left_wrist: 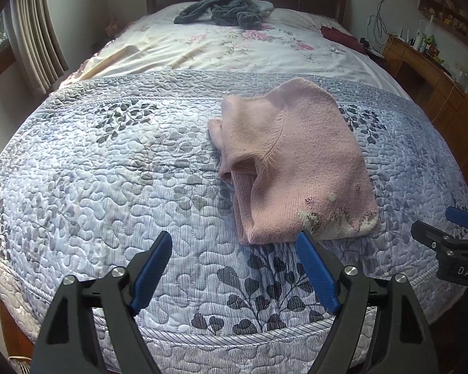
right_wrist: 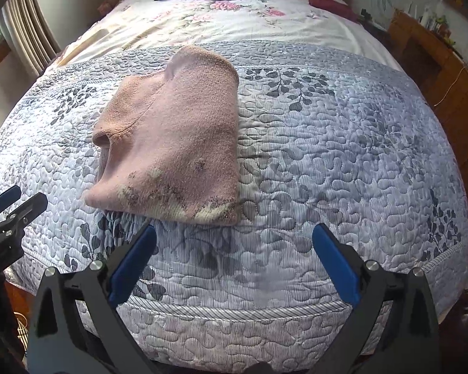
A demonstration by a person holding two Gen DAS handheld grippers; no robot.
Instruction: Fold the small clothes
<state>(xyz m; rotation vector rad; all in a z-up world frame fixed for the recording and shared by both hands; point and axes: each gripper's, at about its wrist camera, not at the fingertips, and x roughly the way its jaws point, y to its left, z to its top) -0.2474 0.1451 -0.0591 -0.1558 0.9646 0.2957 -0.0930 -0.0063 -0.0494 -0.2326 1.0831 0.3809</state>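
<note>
Left wrist view: folded pink sweater [left_wrist: 293, 168] on quilt [left_wrist: 109, 171], far of left gripper [left_wrist: 234, 243], released; right gripper [right_wrist: 234, 233] likewise released, empty.

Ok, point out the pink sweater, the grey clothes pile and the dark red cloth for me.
pink sweater [left_wrist: 299, 162], left wrist view, middle of the folded top layer.
grey clothes pile [left_wrist: 224, 11], left wrist view, centre of the heap near the headboard.
dark red cloth [right_wrist: 330, 5], right wrist view, middle of its visible surface.
</note>
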